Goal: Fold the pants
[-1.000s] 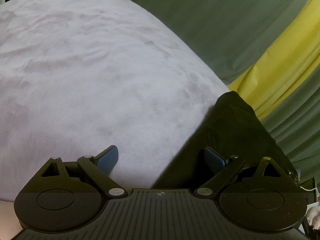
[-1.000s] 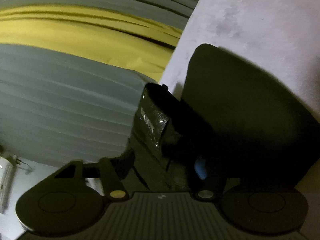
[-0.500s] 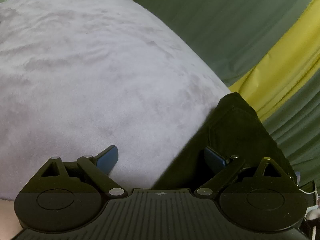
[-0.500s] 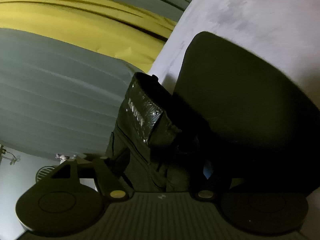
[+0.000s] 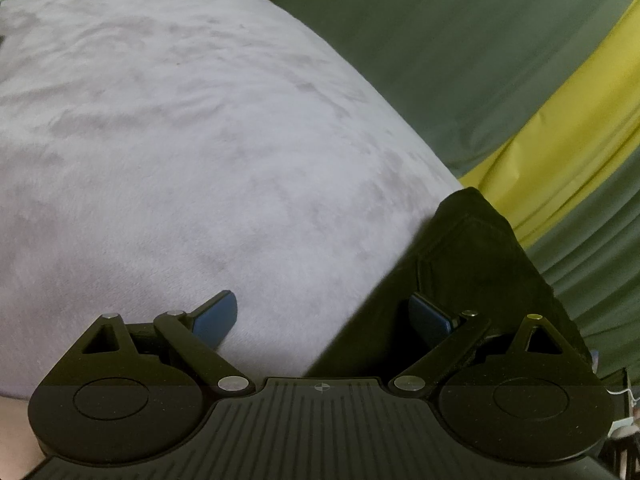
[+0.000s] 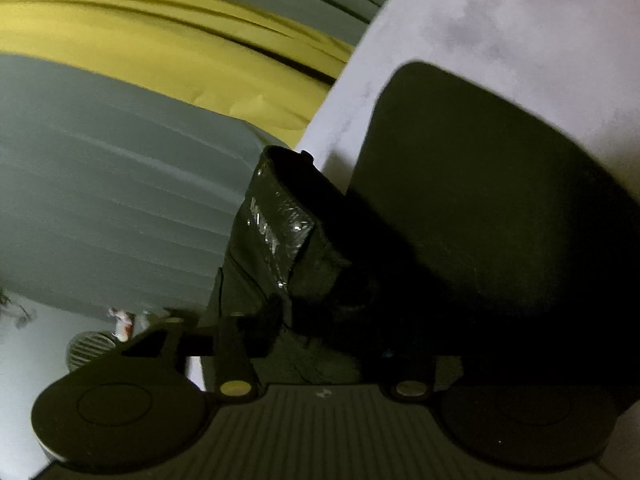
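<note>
At four o'clock on the pale lilac plush bed cover [image 5: 192, 152], black folded pants [image 5: 472, 248] are lying; left gripper [image 5: 322, 316] is hanging wide, empty; right gripper [image 6: 320, 344] is closing around their waistband, next fold likely needing firm grasp.

The right gripper [image 6: 324, 328], jaws closing, has dark pants [image 6: 460, 220] bunched between them, apparently unpinched, on the pale cushion [image 6: 520, 20].

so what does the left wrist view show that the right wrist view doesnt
Only the left wrist view: the left tongs wide open, one blue pad over bare cover.

Only the right wrist view: the right tongs, jaws closing, with the pants' raised waistband between them, and a small fan.

Both: the black pants, the pale grey cover and the green and yellow curtain.
</note>
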